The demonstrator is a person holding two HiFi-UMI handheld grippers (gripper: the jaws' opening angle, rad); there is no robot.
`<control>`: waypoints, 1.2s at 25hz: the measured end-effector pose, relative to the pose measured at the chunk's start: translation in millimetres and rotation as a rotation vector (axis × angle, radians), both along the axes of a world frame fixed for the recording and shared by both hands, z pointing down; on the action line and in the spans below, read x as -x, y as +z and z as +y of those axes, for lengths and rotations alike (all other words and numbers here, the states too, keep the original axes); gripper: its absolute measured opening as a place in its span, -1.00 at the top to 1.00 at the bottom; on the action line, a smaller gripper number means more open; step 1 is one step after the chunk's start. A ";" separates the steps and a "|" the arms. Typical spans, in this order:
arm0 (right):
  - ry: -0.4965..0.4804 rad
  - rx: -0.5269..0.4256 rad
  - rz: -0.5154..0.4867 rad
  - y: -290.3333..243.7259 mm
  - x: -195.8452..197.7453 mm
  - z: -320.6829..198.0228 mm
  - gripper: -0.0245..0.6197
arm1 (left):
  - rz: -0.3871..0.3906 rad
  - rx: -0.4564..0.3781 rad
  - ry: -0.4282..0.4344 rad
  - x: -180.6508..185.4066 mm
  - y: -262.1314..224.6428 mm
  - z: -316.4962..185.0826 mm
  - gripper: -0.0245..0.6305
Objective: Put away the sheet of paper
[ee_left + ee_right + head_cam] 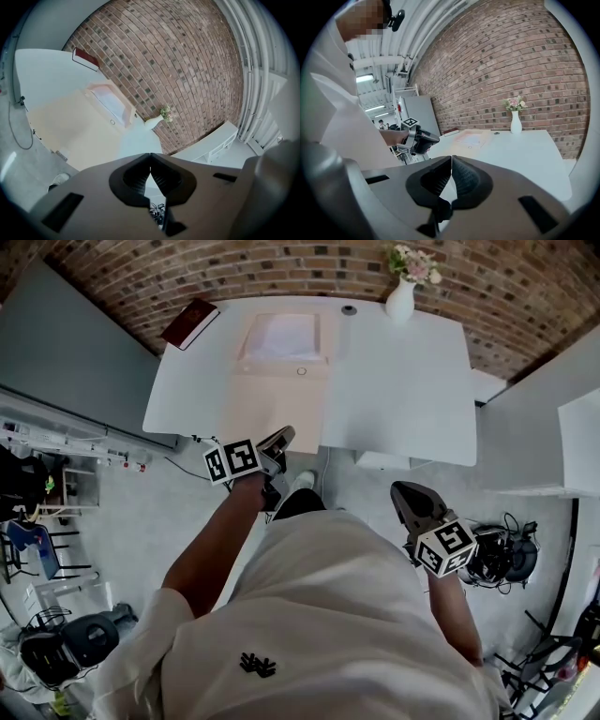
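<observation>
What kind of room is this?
Probably an office or workshop: a white table stands against a brick wall, with a flower vase on it and tangled cables on the floor.

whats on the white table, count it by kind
dark red book: 1
white vase of flowers: 1
beige open case: 1
white sheet of paper lying in the case: 1
small round dark thing, too small to tell what it is: 1
total: 5
</observation>
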State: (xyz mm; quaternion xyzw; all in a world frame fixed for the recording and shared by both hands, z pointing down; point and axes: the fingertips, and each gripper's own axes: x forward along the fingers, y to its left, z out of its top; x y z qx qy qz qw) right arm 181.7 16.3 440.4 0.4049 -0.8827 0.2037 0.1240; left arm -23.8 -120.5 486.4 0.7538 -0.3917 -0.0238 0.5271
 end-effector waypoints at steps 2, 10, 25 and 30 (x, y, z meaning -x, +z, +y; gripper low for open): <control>0.001 0.000 -0.003 0.5 0.3 1.9 0.83 | -0.007 -0.002 0.005 -0.6 0.2 2.5 0.85; -0.006 -0.001 -0.007 0.2 4.8 4.9 0.83 | -0.015 -0.003 0.007 1.5 1.9 6.3 0.85; -0.023 0.008 -0.010 2.0 10.7 10.4 0.83 | -0.004 0.017 0.003 7.1 7.3 13.9 0.85; -0.034 0.012 -0.008 3.6 14.8 11.2 0.83 | 0.001 0.024 0.005 6.2 9.0 14.0 0.85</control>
